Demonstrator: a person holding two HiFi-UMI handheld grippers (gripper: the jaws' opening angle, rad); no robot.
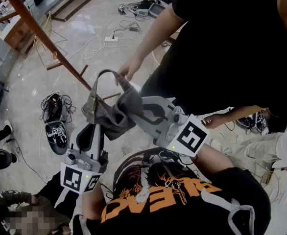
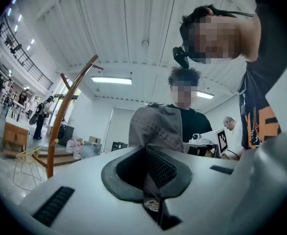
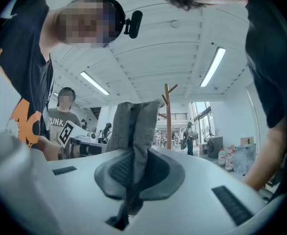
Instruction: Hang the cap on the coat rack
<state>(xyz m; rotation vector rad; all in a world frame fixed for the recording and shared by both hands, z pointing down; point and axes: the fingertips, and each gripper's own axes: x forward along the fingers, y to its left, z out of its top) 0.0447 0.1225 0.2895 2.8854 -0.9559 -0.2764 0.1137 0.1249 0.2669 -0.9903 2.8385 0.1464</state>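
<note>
You hold both grippers out before your chest, tipped slightly upward and angled toward each other. The left gripper (image 1: 95,127) comes in from the lower left and the right gripper (image 1: 136,112) from the right, their tips close together. The grey cap (image 1: 111,106) hangs bunched between them, rising above and beyond both sets of fingers.

The left gripper view shows what the head view hides: the left gripper's (image 2: 146,155) jaws are pressed together on a fold of the cap (image 2: 155,126), with a small labelled tab caught low between the pads. In the right gripper view, the right gripper (image 3: 133,155) is likewise clamped on cap (image 3: 133,124) fabric, a strip trailing down between its fingers.

The wooden coat rack (image 1: 45,38) stands well beyond the fingertips. It sits left of the left jaws (image 2: 60,126) and just right of the cap in the right gripper view (image 3: 169,116).

A standing person's hand (image 1: 129,71) reaches the cap's upper edge and seems to touch it.
</note>
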